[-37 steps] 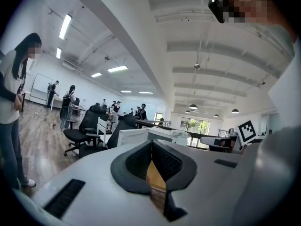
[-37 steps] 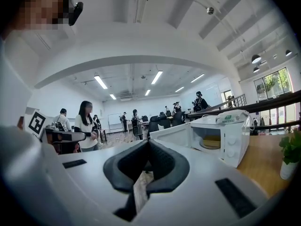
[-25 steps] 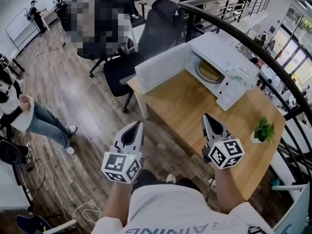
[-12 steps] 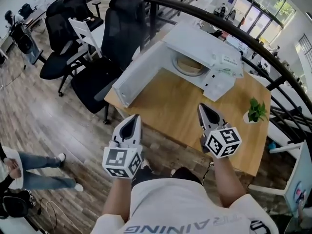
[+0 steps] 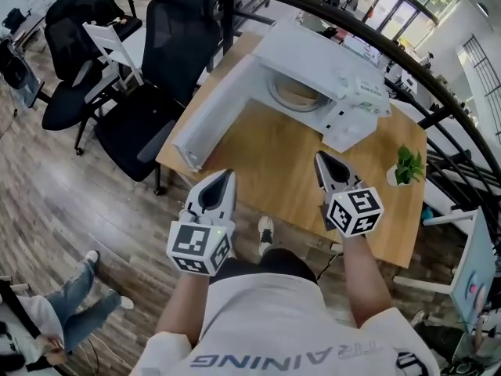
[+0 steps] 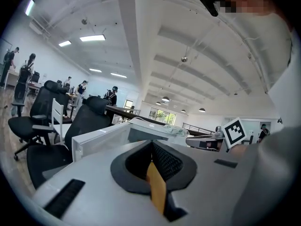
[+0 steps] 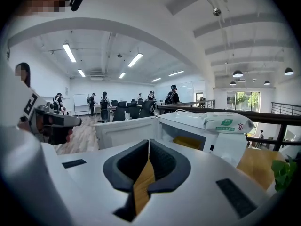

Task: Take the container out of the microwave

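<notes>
A white microwave stands on the far side of a wooden table, its door swung wide open to the left. Inside it sits a tan, round container, seen in the right gripper view as a yellowish container in the opening. My left gripper hovers at the table's near left edge, shut and empty. My right gripper is over the table's near side, also shut and empty. Both point toward the microwave, well short of it.
A green-and-white wipes pack lies on top of the microwave. A small potted plant stands at the table's right. Black office chairs crowd the left side. A dark curved railing runs behind the table.
Both grippers have moved forward, from over the floor to the table's near edge, and dipped slightly. The microwave now looks closer. Both stayed shut.
</notes>
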`<state>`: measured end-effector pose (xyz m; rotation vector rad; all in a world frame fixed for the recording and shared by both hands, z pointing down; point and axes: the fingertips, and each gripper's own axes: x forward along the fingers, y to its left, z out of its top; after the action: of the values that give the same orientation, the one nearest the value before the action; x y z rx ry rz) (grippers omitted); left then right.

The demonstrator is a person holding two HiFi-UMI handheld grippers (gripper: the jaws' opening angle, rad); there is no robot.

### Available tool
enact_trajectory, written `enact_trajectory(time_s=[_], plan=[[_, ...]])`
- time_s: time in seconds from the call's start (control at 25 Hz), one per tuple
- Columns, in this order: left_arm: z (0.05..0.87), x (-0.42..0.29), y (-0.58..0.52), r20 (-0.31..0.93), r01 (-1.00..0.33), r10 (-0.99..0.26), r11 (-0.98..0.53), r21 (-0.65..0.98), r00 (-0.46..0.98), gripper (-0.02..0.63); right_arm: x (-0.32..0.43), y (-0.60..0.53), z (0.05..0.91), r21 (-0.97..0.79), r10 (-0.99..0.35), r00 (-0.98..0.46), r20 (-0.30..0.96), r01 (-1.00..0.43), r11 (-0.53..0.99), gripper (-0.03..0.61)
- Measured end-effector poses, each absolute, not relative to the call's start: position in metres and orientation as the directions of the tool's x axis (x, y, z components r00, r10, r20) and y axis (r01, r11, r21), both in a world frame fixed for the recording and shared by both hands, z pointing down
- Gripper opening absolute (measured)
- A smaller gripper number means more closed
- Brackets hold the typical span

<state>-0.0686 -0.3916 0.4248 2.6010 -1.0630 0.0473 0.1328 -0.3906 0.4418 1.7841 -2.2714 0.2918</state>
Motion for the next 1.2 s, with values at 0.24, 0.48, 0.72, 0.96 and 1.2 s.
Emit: enact_trajectory(time_s=[0.24,0.48,0.72,0.96,1.2], plan=[[0.434,-0.056,-0.418,0.170,-0.694,-0.679,-0.656,0.297,0.714,0.034,0.134,-0.454,0.477,0.062,-0.877,-0.264,0.401,-0.948,0.314,0.092],[0.447,-0.038,-0.441,0.190,-0.713,-0.696,-0.621,0.324,0.692,0.034,0.133,-0.534,0.516,0.199,-0.844,-0.261,0.469,-0.900,0.388,0.139],[0.458,-0.030,-0.460,0.200,-0.733,-0.718,-0.583,0.352,0.667,0.034,0.139,-0.607,0.559,0.303,-0.813,-0.224,0.537,-0.849,0.433,0.150],[0.472,-0.034,-0.474,0.231,-0.755,-0.732,-0.545,0.364,0.640,0.034,0.147,-0.661,0.595,0.390,-0.792,-0.141,0.594,-0.811,0.437,0.155],[0.487,-0.027,-0.473,0.256,-0.749,-0.717,-0.539,0.384,0.648,0.034,0.174,-0.692,0.634,0.461,-0.749,-0.017,0.662,-0.778,0.426,0.160]])
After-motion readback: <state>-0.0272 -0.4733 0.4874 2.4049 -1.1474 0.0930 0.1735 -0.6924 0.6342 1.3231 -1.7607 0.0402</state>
